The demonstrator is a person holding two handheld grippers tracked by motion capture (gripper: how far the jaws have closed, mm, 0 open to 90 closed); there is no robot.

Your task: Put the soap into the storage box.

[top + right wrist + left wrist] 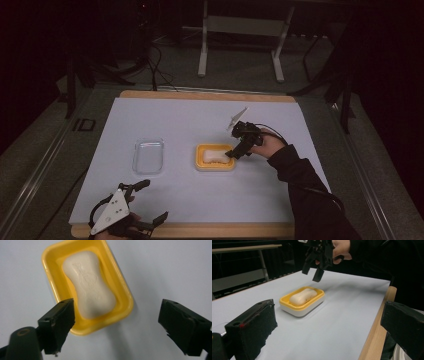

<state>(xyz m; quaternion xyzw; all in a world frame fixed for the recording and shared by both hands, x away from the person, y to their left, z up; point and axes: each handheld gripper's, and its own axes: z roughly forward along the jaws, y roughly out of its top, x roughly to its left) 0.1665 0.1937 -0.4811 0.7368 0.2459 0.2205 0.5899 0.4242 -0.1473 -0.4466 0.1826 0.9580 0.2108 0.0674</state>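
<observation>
A yellow soap dish (215,167) sits mid-table on the white sheet, with a white soap bar (212,157) lying in it. My right gripper (232,154) hovers just above the dish's right end, open, nothing between its jaws. In the right gripper view the soap bar (88,286) rests in the dish (125,305) below and ahead of the spread jaws of the right gripper (115,312). My left gripper (156,200) lies at the front left edge, open and empty. In the left gripper view the dish (299,311), the soap (302,297) and the right gripper (311,275) show beyond the left gripper (328,310).
A clear shallow plastic lid (148,156) lies left of the dish. The white sheet (200,120) covers a wooden board whose front edge (200,230) shows near me. Dark stands and cables sit beyond the table's far side.
</observation>
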